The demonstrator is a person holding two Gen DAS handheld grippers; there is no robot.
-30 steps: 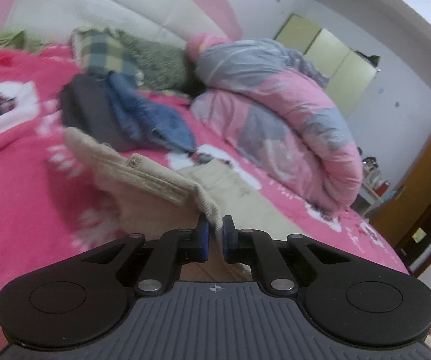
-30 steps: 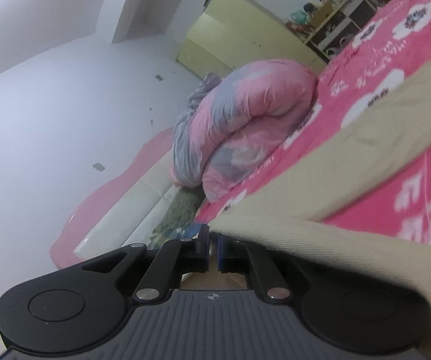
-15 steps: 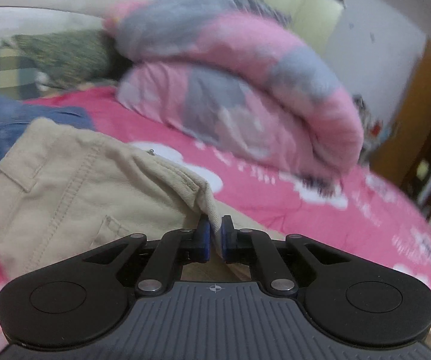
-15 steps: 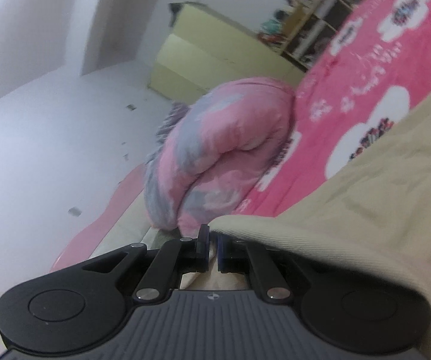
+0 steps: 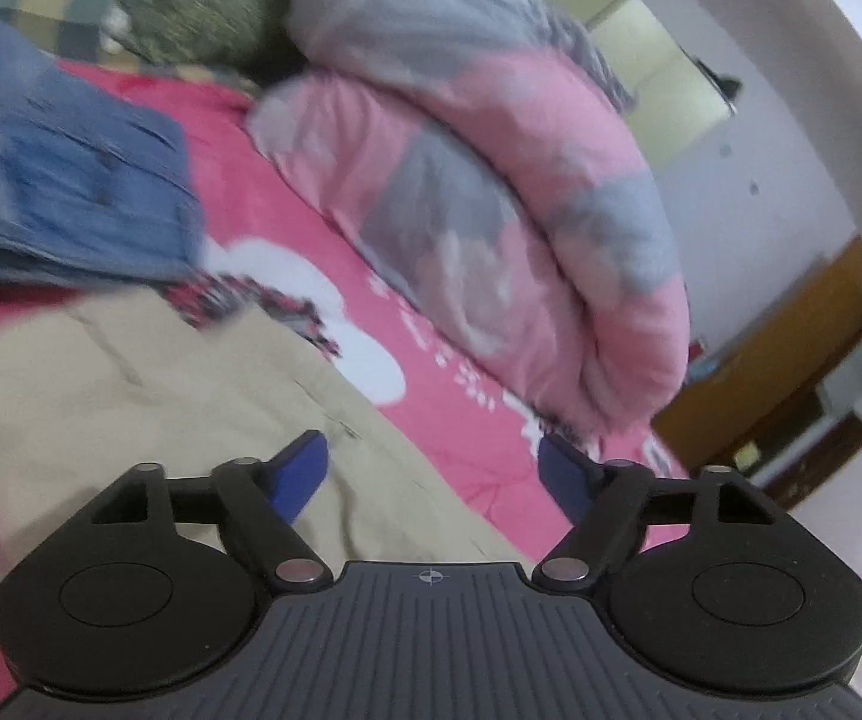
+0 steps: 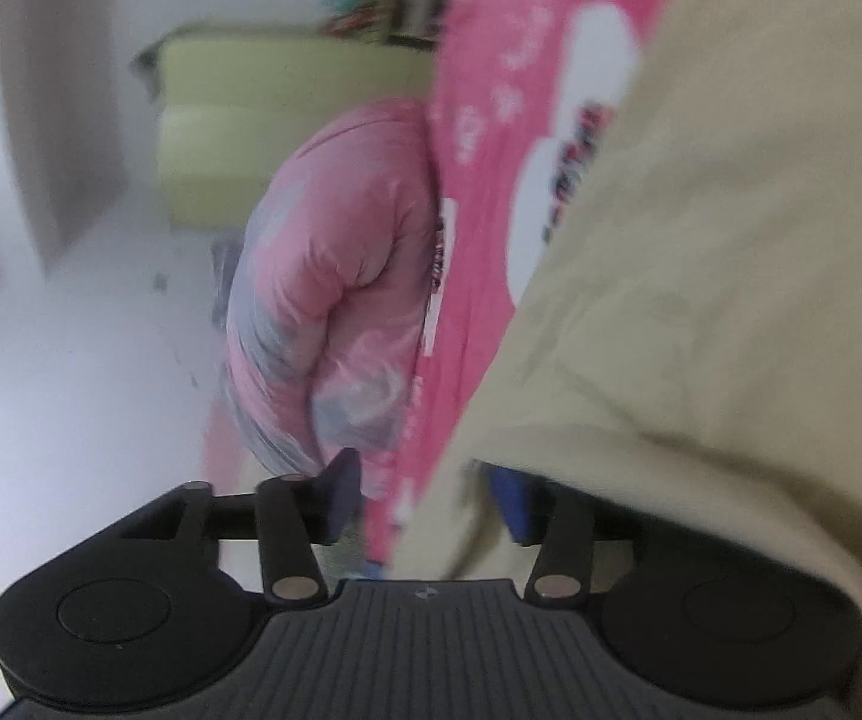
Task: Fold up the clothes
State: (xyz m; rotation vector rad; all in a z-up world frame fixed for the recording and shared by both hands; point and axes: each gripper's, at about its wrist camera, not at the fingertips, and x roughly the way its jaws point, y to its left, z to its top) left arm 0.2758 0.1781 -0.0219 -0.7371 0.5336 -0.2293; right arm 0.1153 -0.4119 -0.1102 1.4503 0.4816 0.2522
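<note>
Beige trousers lie flat on the pink bedspread in the left wrist view. My left gripper hangs just above their near edge, its jaws opening wide, with cloth below the gap but nothing pinched. In the right wrist view, which is rolled sideways, the same beige trousers fill the right side. My right gripper has its jaws opening too; a fold of the cloth drapes over its right finger and sits loosely in the gap, unpressed.
A rolled pink and grey quilt lies along the bed's far side. Folded blue jeans rest beyond the trousers, with plaid and green cushions behind. A yellow cabinet and a wooden door stand against the walls.
Both grippers were shut on the trousers' edge and have let go, jaws spreading apart. The trousers have dropped flat on the bed. The right view has rolled strongly sideways; the left gripper moved across the bed.
</note>
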